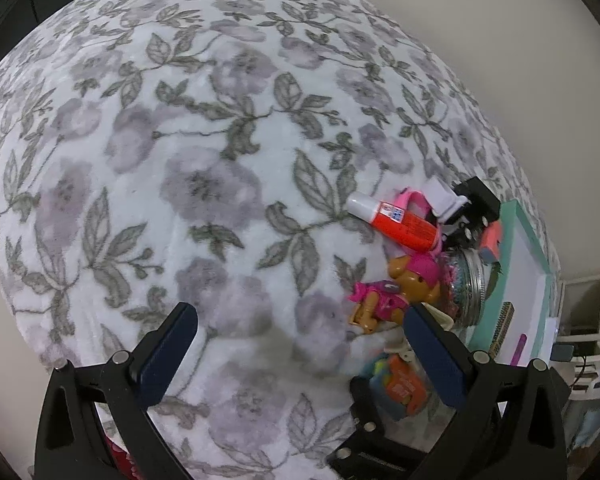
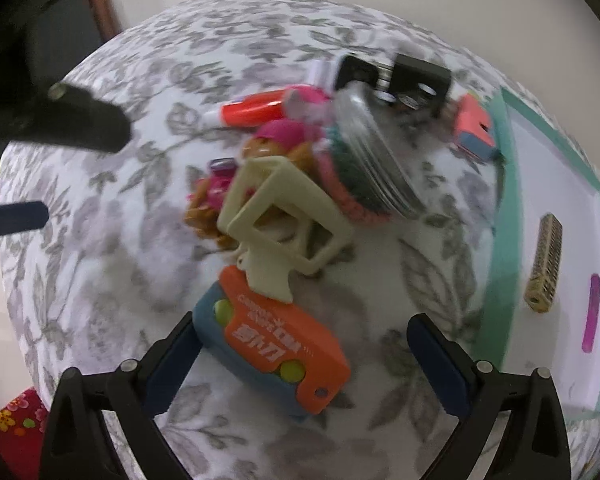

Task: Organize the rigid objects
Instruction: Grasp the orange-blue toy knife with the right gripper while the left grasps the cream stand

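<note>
Right hand-held gripper spread wide and empty over the orange-and-blue utility knife toy on the floral bedspread, left finger already touching its blue edge; risk of a skewed close that pushes it along the soft cloth or snags the cream hair claw clip lying across its top end. Left hand-held gripper likewise released and holding nothing above bare bedspread, beside the doll, orange glue tube and bead jar. Motion blur throughout the pile, black block unidentifiable, teal-rimmed tray with its comb-like piece cut off at right.
</note>
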Action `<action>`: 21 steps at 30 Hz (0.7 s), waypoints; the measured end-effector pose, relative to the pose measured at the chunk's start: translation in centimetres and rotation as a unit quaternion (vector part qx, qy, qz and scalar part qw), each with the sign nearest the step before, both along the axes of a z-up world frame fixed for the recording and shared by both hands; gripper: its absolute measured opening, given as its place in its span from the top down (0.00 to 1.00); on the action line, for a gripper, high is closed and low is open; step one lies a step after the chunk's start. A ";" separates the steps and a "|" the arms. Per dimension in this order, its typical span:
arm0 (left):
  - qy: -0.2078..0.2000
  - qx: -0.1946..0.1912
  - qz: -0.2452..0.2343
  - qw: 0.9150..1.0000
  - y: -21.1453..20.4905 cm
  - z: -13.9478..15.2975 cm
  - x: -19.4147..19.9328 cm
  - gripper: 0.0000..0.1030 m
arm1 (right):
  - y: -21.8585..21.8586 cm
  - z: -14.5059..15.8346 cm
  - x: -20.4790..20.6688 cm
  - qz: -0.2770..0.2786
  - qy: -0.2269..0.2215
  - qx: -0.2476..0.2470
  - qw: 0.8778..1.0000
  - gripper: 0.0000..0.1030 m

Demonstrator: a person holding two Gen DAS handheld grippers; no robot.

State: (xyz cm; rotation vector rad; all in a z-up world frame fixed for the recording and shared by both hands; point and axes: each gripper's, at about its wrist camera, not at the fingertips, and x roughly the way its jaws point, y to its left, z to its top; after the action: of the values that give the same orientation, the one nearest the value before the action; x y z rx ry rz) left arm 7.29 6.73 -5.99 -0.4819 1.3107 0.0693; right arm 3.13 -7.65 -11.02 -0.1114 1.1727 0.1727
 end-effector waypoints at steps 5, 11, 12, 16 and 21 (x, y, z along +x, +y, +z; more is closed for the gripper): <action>-0.013 -0.006 -0.032 0.999 -1.6 0.2 0.1 0.00 | -2.7 0.2 0.5 -0.031 0.006 0.016 0.999 0.19; -0.040 -0.014 -0.082 0.996 -4.1 1.1 0.0 0.05 | -4.2 0.6 1.1 -0.027 0.010 0.021 0.999 0.31; -0.043 -0.013 -0.090 0.995 -4.6 1.1 0.0 0.06 | -4.4 0.7 1.2 -0.027 0.010 0.022 0.999 0.35; -0.045 -0.017 -0.123 0.991 -6.4 1.0 0.2 0.17 | -6.3 0.9 0.8 -0.036 0.015 0.037 0.999 0.53; -0.043 -0.035 -0.144 0.988 -7.6 0.4 0.6 0.28 | -8.5 1.3 0.9 -0.042 0.020 0.070 0.996 0.55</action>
State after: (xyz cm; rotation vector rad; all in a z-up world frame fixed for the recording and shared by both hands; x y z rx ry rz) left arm 7.86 -0.89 -5.61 -0.3473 1.2897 -0.2362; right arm 4.00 -16.12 -9.70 0.0645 1.1999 0.1825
